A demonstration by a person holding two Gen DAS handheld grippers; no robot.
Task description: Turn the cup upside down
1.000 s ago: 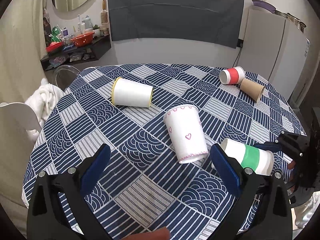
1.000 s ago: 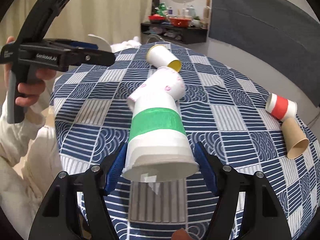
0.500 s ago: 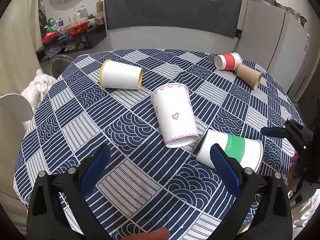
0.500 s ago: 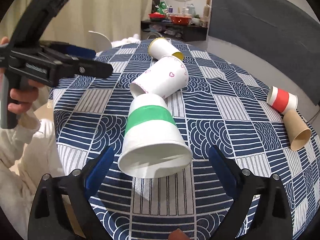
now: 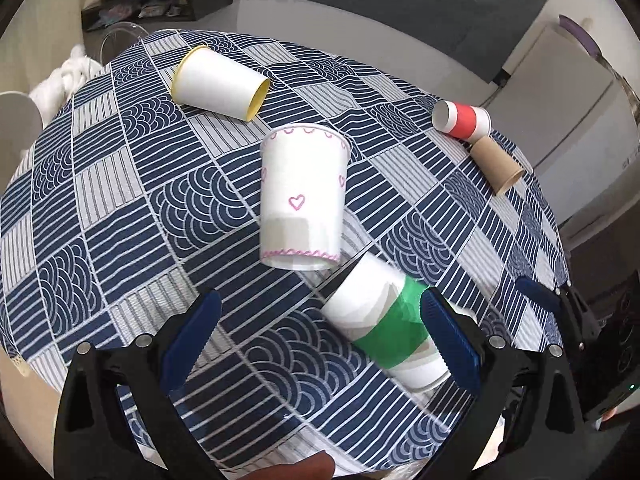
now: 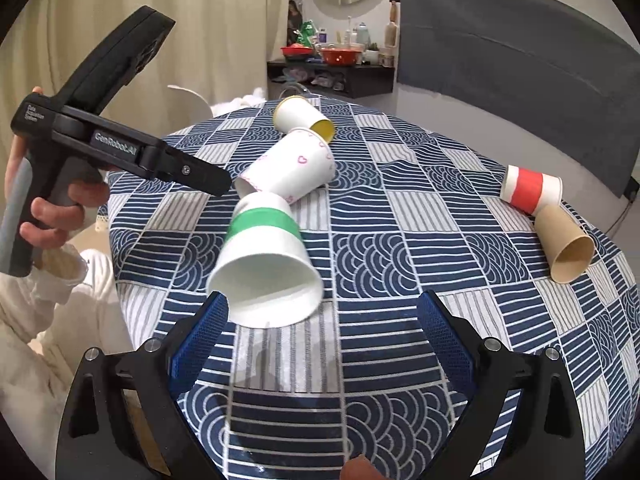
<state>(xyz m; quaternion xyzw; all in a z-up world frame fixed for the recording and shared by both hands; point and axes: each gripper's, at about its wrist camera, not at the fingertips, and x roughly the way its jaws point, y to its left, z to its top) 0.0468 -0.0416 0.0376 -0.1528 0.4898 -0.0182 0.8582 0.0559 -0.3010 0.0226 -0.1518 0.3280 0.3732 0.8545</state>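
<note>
Green-banded cup (image 6: 264, 264) near table (image 6: 400, 360) edge

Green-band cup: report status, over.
Both tongs open, empty. Green-band cup on its side, mouth toward right tongs. Heart cup lies just behind it.

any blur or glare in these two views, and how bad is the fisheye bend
Left wrist view: the green-banded cup is smeared with ghosted edges, the heart cup shows a pale ghost patch, and the table edge bows strongly. Right wrist view: sharper, only the green-banded cup's rim is soft; no harsh glare.
</note>
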